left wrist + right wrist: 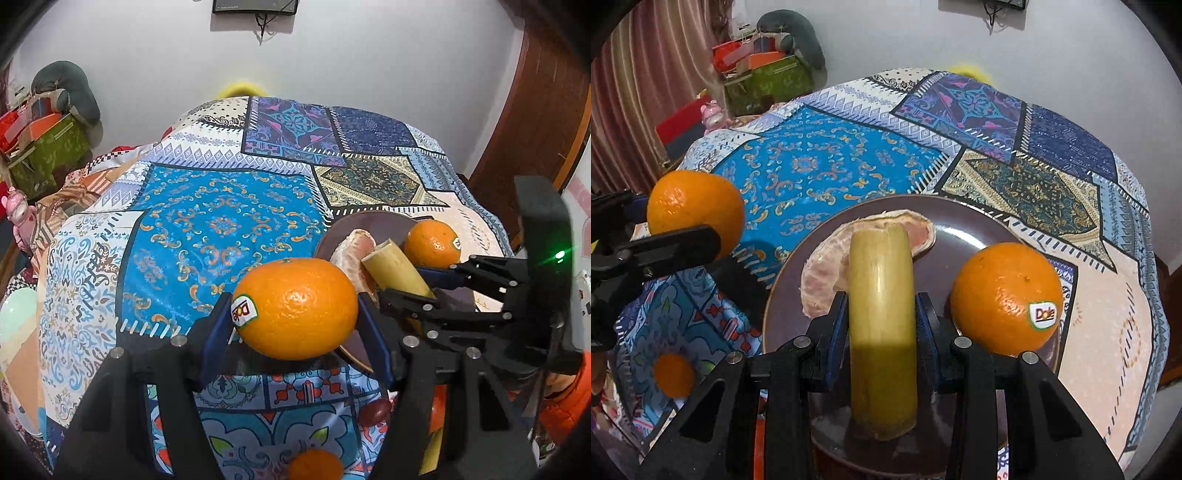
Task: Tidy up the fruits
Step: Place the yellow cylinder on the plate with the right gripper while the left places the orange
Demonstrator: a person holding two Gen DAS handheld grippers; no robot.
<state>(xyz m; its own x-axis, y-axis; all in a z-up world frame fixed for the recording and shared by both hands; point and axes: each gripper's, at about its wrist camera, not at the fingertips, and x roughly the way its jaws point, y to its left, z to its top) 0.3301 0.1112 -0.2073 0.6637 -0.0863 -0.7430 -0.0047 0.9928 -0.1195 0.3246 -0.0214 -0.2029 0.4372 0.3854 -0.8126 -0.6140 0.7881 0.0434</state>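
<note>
My left gripper (293,310) is shut on an orange (295,308) with a Dole sticker and holds it above the table, just left of the dark brown plate (384,225). The same orange shows in the right wrist view (696,212). My right gripper (881,306) is shut on a yellow sugarcane piece (881,295) and holds it over the plate (964,229). On the plate lie a peeled grapefruit segment (827,266) and a second Dole orange (1006,297). The right gripper also shows in the left wrist view (428,284).
A patchwork tablecloth (221,221) covers the table. A small orange (673,374) lies near the front edge, with a red grape (375,411) close by. Boxes and a cushion (48,122) stand off the table's far left. A wall stands behind.
</note>
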